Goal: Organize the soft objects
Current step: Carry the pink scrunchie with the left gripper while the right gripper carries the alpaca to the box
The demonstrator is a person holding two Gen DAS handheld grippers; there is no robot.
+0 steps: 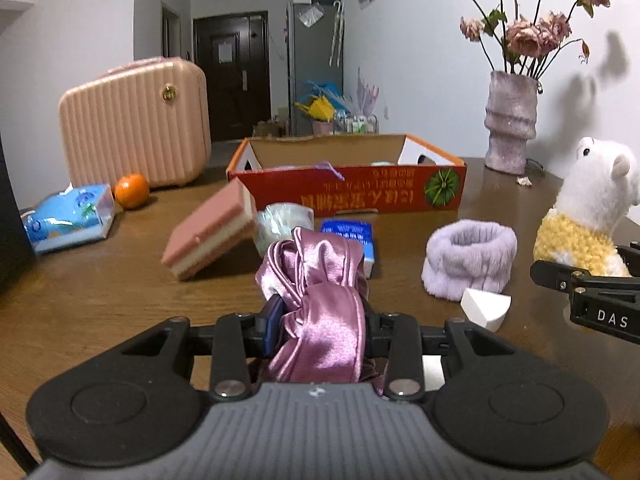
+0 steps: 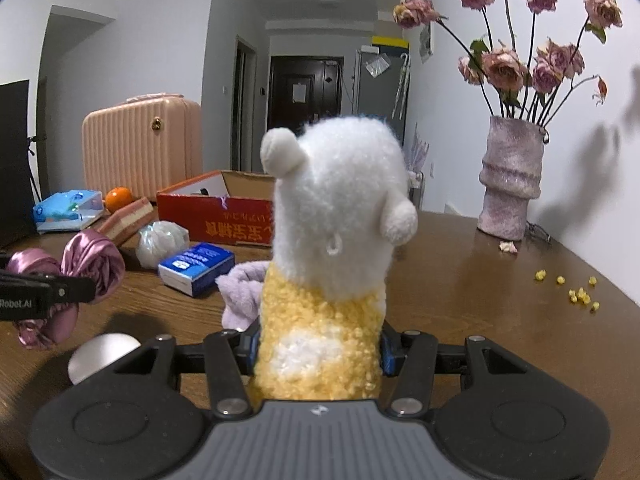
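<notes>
At the bottom centre of the left wrist view your left gripper (image 1: 320, 320) is closed tight on the pink satin cloth (image 1: 316, 280), which bunches up between the pads and spills over them. In the right wrist view your right gripper (image 2: 318, 350) is clamped at middle width on the yellow body of the plush toy (image 2: 332, 240) — its white head stands upright and fills the centre of the frame.

To do this step well, I think you should carry both soft things to the red cardboard box (image 1: 348, 192) at the middle of the left view, one after the other. Lift the cloth high enough that its loose end clears the blue packet (image 1: 352, 240) and the pink sponge (image 1: 212, 232), which leans just before the box. Open the jaws only when the thing is over the open top.

The purple fluffy band (image 1: 468, 260) and the white wedge (image 1: 486, 308) wait at the right on the table (image 1: 100, 288).

The inside of the box is mostly hidden behind its front wall — you cannot tell how full it is. In the right view the toy covers the right part of the box.
</notes>
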